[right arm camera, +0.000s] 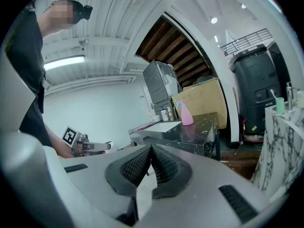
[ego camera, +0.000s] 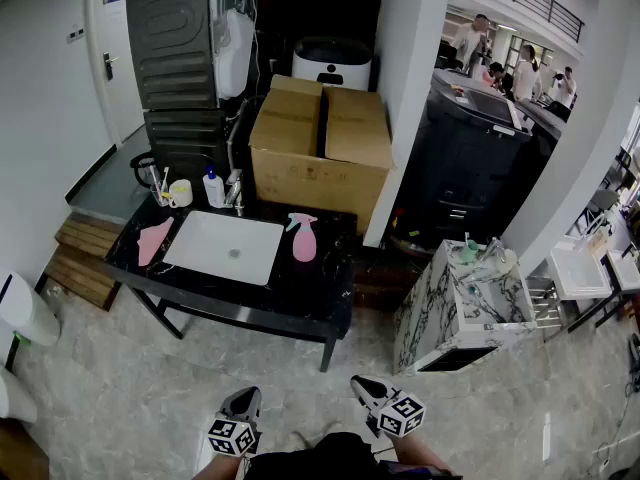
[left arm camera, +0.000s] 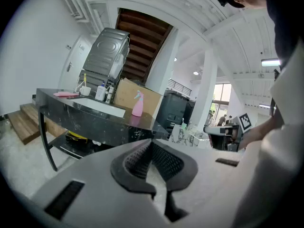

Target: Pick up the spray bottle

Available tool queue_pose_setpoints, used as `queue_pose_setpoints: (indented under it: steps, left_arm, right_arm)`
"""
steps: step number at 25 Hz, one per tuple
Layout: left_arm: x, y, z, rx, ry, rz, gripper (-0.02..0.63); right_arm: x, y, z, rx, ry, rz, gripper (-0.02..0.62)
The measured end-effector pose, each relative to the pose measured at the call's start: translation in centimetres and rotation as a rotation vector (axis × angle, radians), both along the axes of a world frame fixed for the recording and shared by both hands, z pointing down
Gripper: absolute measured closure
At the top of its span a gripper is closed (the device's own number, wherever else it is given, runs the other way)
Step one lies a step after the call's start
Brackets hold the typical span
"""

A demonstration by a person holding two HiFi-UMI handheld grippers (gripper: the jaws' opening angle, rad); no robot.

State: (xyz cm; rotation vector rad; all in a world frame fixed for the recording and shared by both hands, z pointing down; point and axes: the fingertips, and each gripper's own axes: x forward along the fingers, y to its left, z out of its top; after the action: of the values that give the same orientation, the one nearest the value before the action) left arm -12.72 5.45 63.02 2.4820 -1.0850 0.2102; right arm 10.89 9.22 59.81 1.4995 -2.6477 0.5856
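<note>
The pink spray bottle (ego camera: pixel 303 238) stands upright on the black marble table (ego camera: pixel 330 288), just right of a white sink basin (ego camera: pixel 225 247). It also shows far off in the left gripper view as the spray bottle (left arm camera: pixel 137 103) and in the right gripper view as the spray bottle (right arm camera: pixel 185 114). Both grippers are held low at the near edge of the head view, well short of the table. My left gripper (ego camera: pixel 243 400) has its pads (left arm camera: pixel 142 156) together with nothing between. My right gripper (ego camera: pixel 368 388) is likewise shut and holds nothing, its pads (right arm camera: pixel 162 165) meeting.
A pink cloth (ego camera: pixel 153 240), a cup and small bottles (ego camera: pixel 213 189) sit on the table's left and back. A cardboard box (ego camera: pixel 320 148) stands behind it. A marble-patterned cabinet (ego camera: pixel 460 303) is to the right, beside a white pillar (ego camera: pixel 405 98). People stand far back right.
</note>
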Motion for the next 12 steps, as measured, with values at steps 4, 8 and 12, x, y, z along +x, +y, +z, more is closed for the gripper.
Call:
queue_pose_setpoints:
  steps: [4, 8, 12]
  left_arm:
    - [0.5, -1.0, -0.8, 0.032, 0.018, 0.029, 0.598]
    - [1.8, -0.9, -1.4, 0.038, 0.019, 0.045, 0.598]
    - [3.7, -0.1, -1.0, 0.036, 0.010, 0.063, 0.598]
  right_arm:
    - [-0.3, -0.6, -0.4, 0.033, 0.005, 0.014, 0.570]
    - [0.1, -0.6, -1.3, 0.050, 0.001, 0.015, 0.570]
    - [1.3, 0.3, -1.2, 0.054, -0.018, 0.027, 0.570]
